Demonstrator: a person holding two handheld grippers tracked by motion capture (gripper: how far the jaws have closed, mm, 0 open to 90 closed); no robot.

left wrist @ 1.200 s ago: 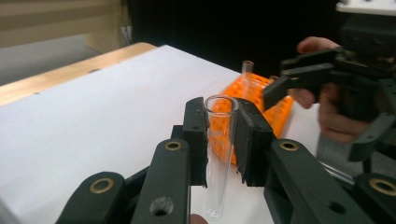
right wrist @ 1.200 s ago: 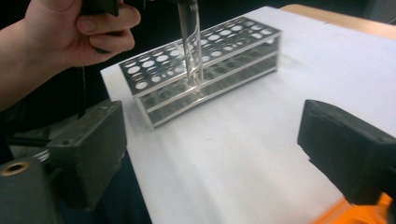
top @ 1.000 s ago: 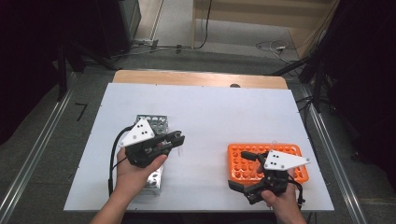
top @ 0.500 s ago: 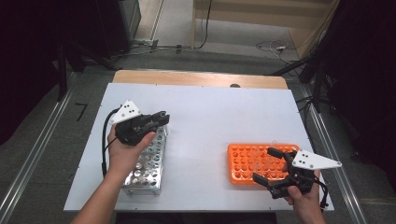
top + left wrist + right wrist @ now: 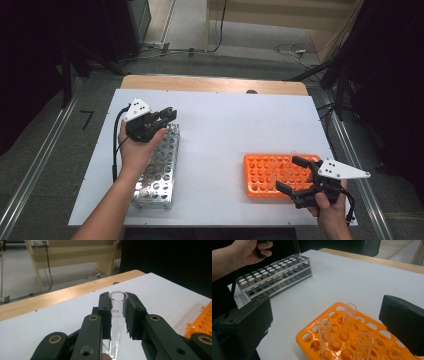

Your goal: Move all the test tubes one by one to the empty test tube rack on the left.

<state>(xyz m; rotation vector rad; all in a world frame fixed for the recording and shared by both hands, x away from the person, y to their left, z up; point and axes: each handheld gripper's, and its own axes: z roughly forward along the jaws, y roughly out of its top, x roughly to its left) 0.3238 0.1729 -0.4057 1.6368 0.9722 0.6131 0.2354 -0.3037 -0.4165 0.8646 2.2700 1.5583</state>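
Note:
My left gripper [image 5: 161, 116] is shut on a clear glass test tube [image 5: 117, 315], which stands upright between the jaws with its open mouth on top. It hovers over the far end of a metal tube rack [image 5: 157, 172], whose holes look bare. My right gripper [image 5: 292, 175] is open, its jaws spread wide over the near right part of an orange tube rack [image 5: 265, 172]. In the right gripper view [image 5: 327, 312] the orange rack [image 5: 312, 345] holds three upright clear tubes [image 5: 348, 317] between the jaws. Across the table are the metal rack [image 5: 274, 272] and the person's other hand [image 5: 247, 252].
The white table top [image 5: 225, 130] has a wooden strip [image 5: 215, 84] along its far edge. Cables and dark equipment lie on the floor beyond it. Metal rails run along both sides of the table.
My left gripper has moved with the tube from the middle of the metal rack up to its far end. My right gripper has shifted a little to the right over the orange rack.

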